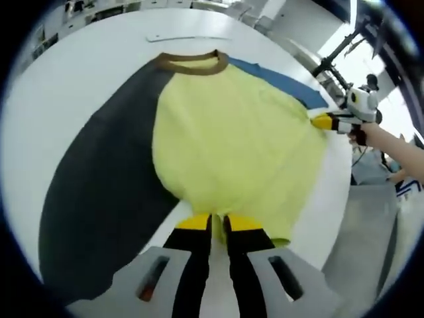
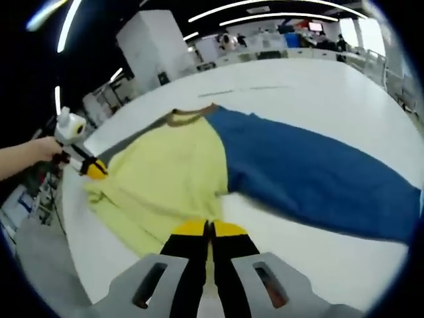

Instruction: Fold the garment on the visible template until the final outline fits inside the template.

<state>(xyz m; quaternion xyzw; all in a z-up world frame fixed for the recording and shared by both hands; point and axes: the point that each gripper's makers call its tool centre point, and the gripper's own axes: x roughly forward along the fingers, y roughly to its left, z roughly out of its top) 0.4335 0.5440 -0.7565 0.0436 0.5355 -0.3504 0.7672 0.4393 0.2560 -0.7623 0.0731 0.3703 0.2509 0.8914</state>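
A garment lies spread on the white table. It has a yellow body, a brown collar, a dark grey sleeve and a blue sleeve. My left gripper is shut on the near edge of the yellow hem. In the same view my right gripper pinches the yellow edge at the right. In the right gripper view the right gripper is shut on the yellow body's hem. There the left gripper holds the far left corner, and the blue sleeve stretches away to the right.
Thin grey line marks lie on the table beyond the collar. The table edge drops to a grey floor on the right. A black stand rises past that edge. A person's hand holds the left gripper.
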